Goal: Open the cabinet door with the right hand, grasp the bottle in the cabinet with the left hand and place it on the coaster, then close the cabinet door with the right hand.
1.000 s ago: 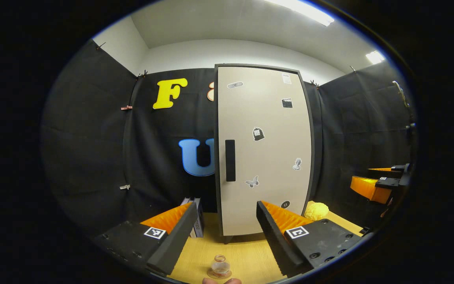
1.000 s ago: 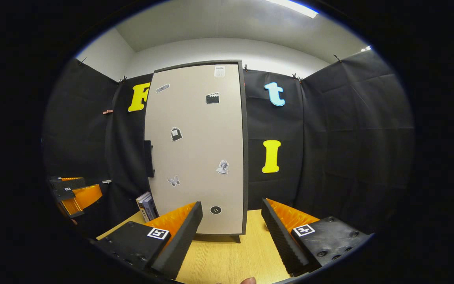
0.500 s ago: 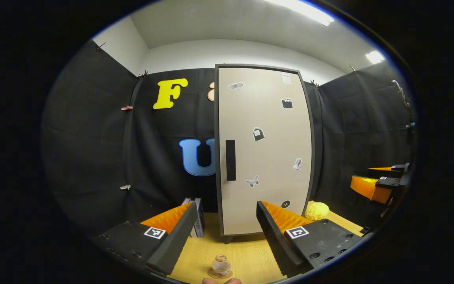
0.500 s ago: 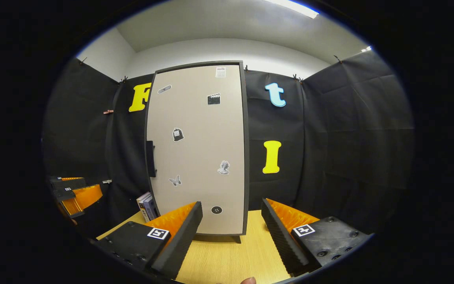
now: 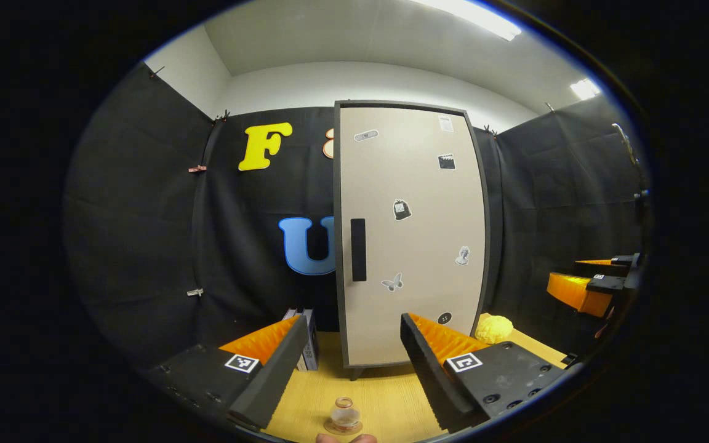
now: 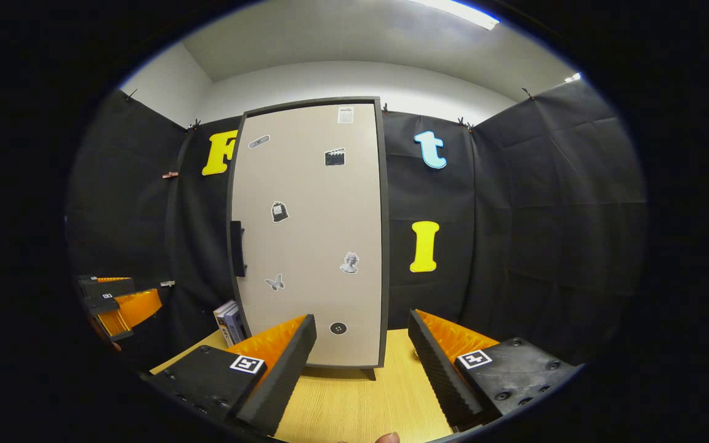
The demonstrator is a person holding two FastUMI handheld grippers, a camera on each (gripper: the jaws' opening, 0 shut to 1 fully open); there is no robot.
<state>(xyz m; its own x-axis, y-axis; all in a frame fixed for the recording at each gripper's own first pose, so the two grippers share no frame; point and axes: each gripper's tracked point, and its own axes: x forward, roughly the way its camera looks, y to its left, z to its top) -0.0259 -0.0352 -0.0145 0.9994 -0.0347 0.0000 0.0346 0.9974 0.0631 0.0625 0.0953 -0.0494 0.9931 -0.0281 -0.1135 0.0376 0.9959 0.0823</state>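
The cabinet (image 5: pixel 410 234) stands upright on the wooden table (image 5: pixel 385 394), straight ahead of both tongs, and its pale door (image 6: pixel 308 234) is closed. A dark handle (image 5: pixel 359 249) runs down the door's left edge, and small stickers (image 5: pixel 401 209) are scattered over the door's face.

The left tongs (image 5: pixel 348 363) are held low over the table with their fingers spread wide apart and nothing between them; the cabinet's foot shows through the gap. The right tongs (image 6: pixel 360 363) are likewise wide open and empty, pointed at the lower part of the door. From the left gripper view the right tongs (image 5: pixel 582 289) appear far off to the right, level with the lower half of the door.

Some books (image 5: pixel 308 338) stand just left of the cabinet, beyond the left finger of the left tongs. A yellow lump (image 5: pixel 493 328) lies past the right finger, beside the cabinet's right corner.

The bottle (image 5: pixel 344 413), small and clear, stands upright on the coaster (image 5: pixel 342 427) on the table, below and between the left tongs' fingers, apart from both.
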